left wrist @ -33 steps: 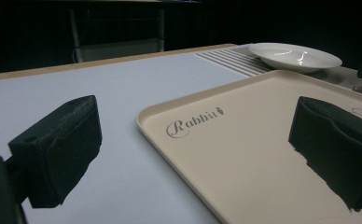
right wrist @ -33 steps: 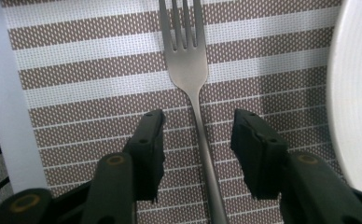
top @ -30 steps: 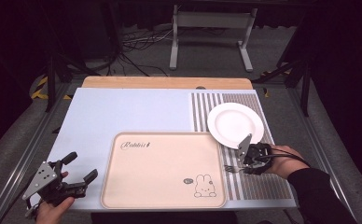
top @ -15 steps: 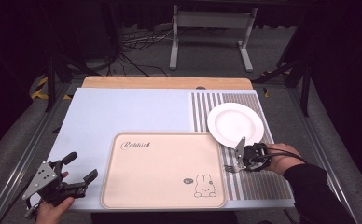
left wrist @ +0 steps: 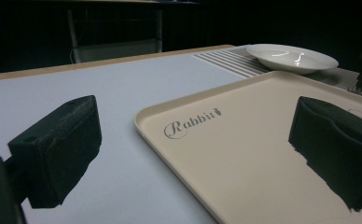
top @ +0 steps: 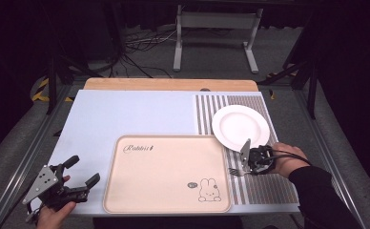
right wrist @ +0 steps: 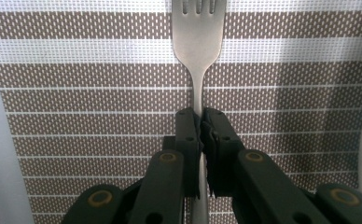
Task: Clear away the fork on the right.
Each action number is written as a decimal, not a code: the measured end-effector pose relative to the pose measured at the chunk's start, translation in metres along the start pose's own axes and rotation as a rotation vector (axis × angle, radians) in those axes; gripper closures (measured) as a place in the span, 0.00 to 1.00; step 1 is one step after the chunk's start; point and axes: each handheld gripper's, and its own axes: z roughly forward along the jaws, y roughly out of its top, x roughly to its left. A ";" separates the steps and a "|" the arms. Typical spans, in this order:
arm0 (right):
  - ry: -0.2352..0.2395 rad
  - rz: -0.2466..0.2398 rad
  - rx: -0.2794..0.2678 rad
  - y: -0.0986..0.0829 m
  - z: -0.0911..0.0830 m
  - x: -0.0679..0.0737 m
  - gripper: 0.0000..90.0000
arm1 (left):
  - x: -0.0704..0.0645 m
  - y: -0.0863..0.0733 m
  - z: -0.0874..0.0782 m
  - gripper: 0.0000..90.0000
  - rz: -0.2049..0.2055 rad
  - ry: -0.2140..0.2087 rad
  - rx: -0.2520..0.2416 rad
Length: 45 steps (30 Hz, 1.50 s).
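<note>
A metal fork (right wrist: 198, 42) lies over the striped placemat (right wrist: 90, 102), and my right gripper (right wrist: 200, 122) is shut on its handle, tines pointing away. In the high view that right gripper (top: 248, 167) sits at the placemat (top: 250, 191) just below the white plate (top: 241, 126), with the fork (top: 236, 171) pointing toward the beige rabbit tray (top: 166, 174). My left gripper (top: 80, 171) stands open at the table's front left corner, nothing between its pads (left wrist: 60, 149). The tray (left wrist: 244, 154) and plate (left wrist: 291, 58) lie ahead of it.
The pale blue table top (top: 126, 114) stretches behind the tray, with a wooden strip (top: 171, 84) along its far edge. A metal stand (top: 215, 28) and cables lie on the floor beyond. The person's right sleeve (top: 316, 195) comes in from the lower right.
My right gripper has shifted slightly left and down over the placemat, away from the plate's edge, with the fork in it. The left gripper has stayed put.
</note>
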 end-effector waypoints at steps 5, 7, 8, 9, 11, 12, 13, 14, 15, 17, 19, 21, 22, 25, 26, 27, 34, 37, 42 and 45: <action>-0.003 0.005 -0.004 0.000 0.000 0.001 0.95 | 0.000 0.000 0.000 0.03 -0.002 0.003 -0.002; -0.012 0.007 -0.006 -0.001 -0.001 0.002 0.95 | 0.000 0.000 0.000 0.03 -0.001 0.002 0.000; -0.013 0.014 -0.012 -0.001 -0.001 0.002 0.95 | 0.000 0.000 0.000 0.03 -0.001 0.002 -0.001; -0.012 0.015 -0.014 -0.002 -0.001 0.002 0.95 | 0.000 0.000 0.000 0.03 -0.001 0.002 -0.001; -0.016 0.015 -0.015 -0.002 -0.001 0.002 0.95 | 0.000 0.000 0.000 0.03 -0.001 0.003 -0.001; -0.011 0.020 -0.026 -0.003 -0.001 0.002 0.95 | 0.000 0.000 0.000 0.03 -0.001 0.003 0.000; -0.001 0.029 -0.040 -0.002 -0.002 0.003 0.95 | 0.000 0.000 0.000 0.03 -0.001 0.003 0.000; -0.001 0.028 -0.045 -0.002 -0.004 0.003 0.95 | 0.000 0.000 0.000 0.04 -0.002 0.003 0.000; -0.002 0.026 -0.054 -0.001 -0.006 0.003 0.95 | 0.000 0.000 0.000 0.03 -0.002 0.003 0.000; -0.011 0.043 -0.080 0.000 -0.010 0.005 0.95 | 0.000 0.000 0.000 0.03 -0.001 0.003 -0.001; -0.012 0.045 -0.099 0.000 -0.016 0.005 0.95 | 0.000 0.000 0.000 0.03 0.003 0.003 -0.001; -0.023 0.044 -0.126 0.000 -0.022 0.004 0.95 | 0.000 0.000 0.000 0.03 0.002 0.005 -0.002; -0.029 0.054 -0.142 0.000 -0.025 0.004 0.95 | 0.000 0.000 -0.001 0.03 0.001 0.006 -0.002; -0.043 0.069 -0.190 -0.001 -0.035 0.005 0.95 | 0.000 0.000 -0.001 0.03 0.001 0.005 -0.002; -0.046 0.071 -0.207 -0.002 -0.039 0.005 0.95 | 0.000 0.000 0.000 0.03 0.001 0.005 -0.002; -0.052 0.080 -0.216 -0.002 -0.041 0.006 0.95 | 0.000 0.000 -0.001 0.03 0.002 0.005 0.000; -0.087 0.106 -0.327 -0.003 -0.058 0.011 0.95 | 0.000 0.000 0.000 0.03 -0.002 0.005 -0.001; -0.097 0.103 -0.360 -0.002 -0.064 0.013 0.95 | 0.000 0.000 -0.001 0.03 0.002 0.004 0.003; -0.114 0.117 -0.416 0.000 -0.072 0.017 0.95 | 0.000 0.000 -0.001 0.03 0.001 0.006 0.001; -0.128 0.142 -0.454 0.005 -0.078 0.021 0.95 | 0.000 0.000 -0.001 0.03 0.002 0.004 0.001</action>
